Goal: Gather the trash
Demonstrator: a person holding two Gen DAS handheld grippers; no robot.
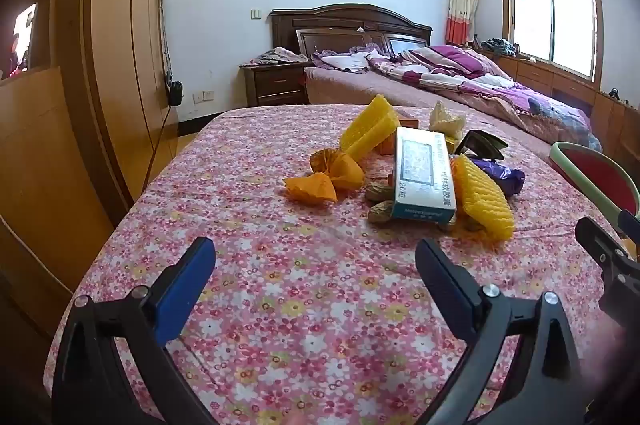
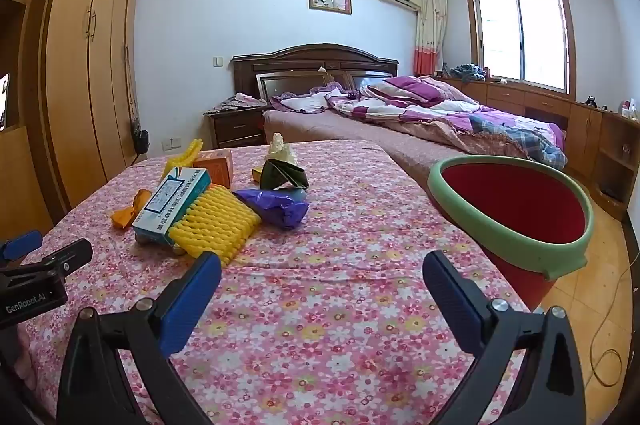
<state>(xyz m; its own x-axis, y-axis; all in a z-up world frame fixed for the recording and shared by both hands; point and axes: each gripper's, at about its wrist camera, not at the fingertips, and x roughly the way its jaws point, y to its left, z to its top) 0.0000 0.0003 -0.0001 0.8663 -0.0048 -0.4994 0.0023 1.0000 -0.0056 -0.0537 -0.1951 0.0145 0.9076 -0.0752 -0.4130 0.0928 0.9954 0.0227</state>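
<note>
A heap of trash lies on the floral tablecloth (image 1: 280, 305): a white and teal medicine box (image 1: 424, 177) (image 2: 172, 203), two yellow foam nets (image 1: 486, 203) (image 1: 370, 129) (image 2: 216, 223), orange crumpled paper (image 1: 328, 177) (image 2: 126, 213), a purple wrapper (image 1: 500, 173) (image 2: 280, 205), a dark green wrapper (image 2: 282, 175), an orange box (image 2: 216, 165), a crumpled tissue (image 1: 446, 119) (image 2: 280, 147) and brown nut shells (image 1: 380, 201). My left gripper (image 1: 316, 257) is open and empty, short of the heap. My right gripper (image 2: 322, 269) is open and empty. A red bucket with a green rim (image 2: 516, 209) (image 1: 592, 173) stands beside the table's right edge.
A bed with purple bedding (image 2: 420, 113) lies beyond the table. A wooden wardrobe (image 1: 120, 45) stands on the left. A low cabinet (image 2: 580, 121) runs under the window. A cable (image 2: 608, 353) lies on the floor at the right.
</note>
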